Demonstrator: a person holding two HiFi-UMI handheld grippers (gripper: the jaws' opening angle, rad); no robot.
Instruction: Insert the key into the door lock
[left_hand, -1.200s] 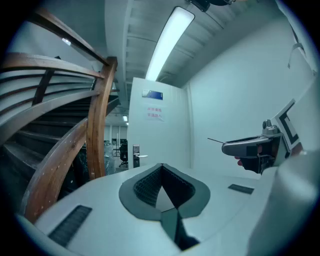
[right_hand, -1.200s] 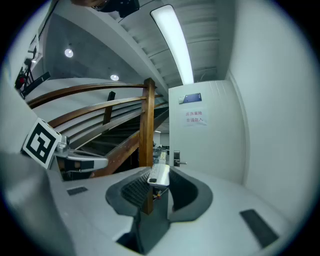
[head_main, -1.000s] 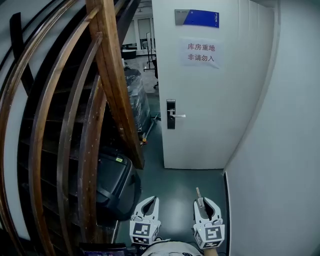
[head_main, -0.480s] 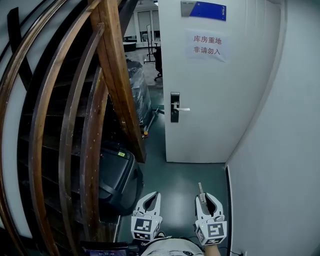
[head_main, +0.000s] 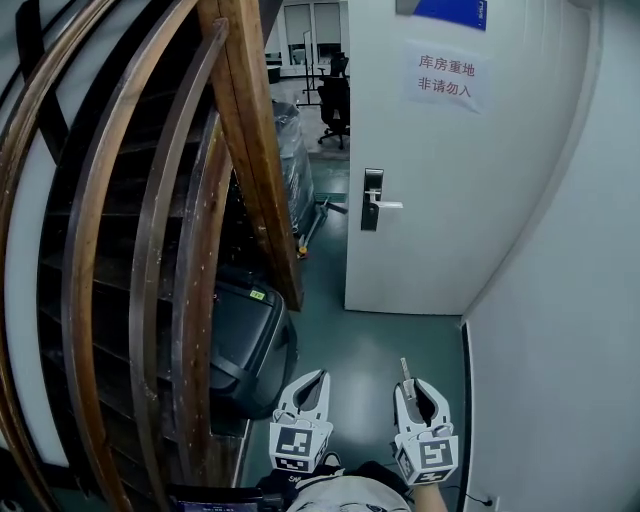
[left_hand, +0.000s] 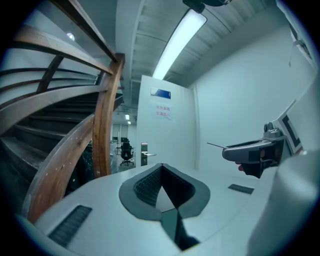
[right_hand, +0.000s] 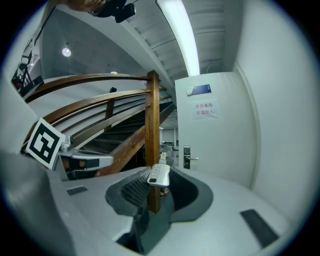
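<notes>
The white door (head_main: 440, 170) stands ahead, some way off, with its dark lock plate (head_main: 372, 200) and silver handle (head_main: 389, 205) on its left edge. My right gripper (head_main: 415, 392) is low in the head view, shut on a silver key (head_main: 404, 369) whose blade points forward. In the right gripper view the key (right_hand: 159, 175) sits between the jaws, with the lock plate (right_hand: 186, 157) far beyond. My left gripper (head_main: 305, 393) hangs beside it, jaws together and holding nothing. The left gripper view shows the lock plate (left_hand: 144, 154) small and distant.
A curved wooden stair railing (head_main: 150, 230) with a thick post (head_main: 255, 140) fills the left. A black case (head_main: 245, 345) sits on the floor under it. A white wall (head_main: 560, 330) closes in the right. A paper notice (head_main: 445, 78) hangs on the door. An office chair (head_main: 333, 100) stands beyond.
The head view has advanced towards the door and swung: the door and lock now sit further right and larger. Both grippers keep their pose at the bottom, drifting slightly right.
</notes>
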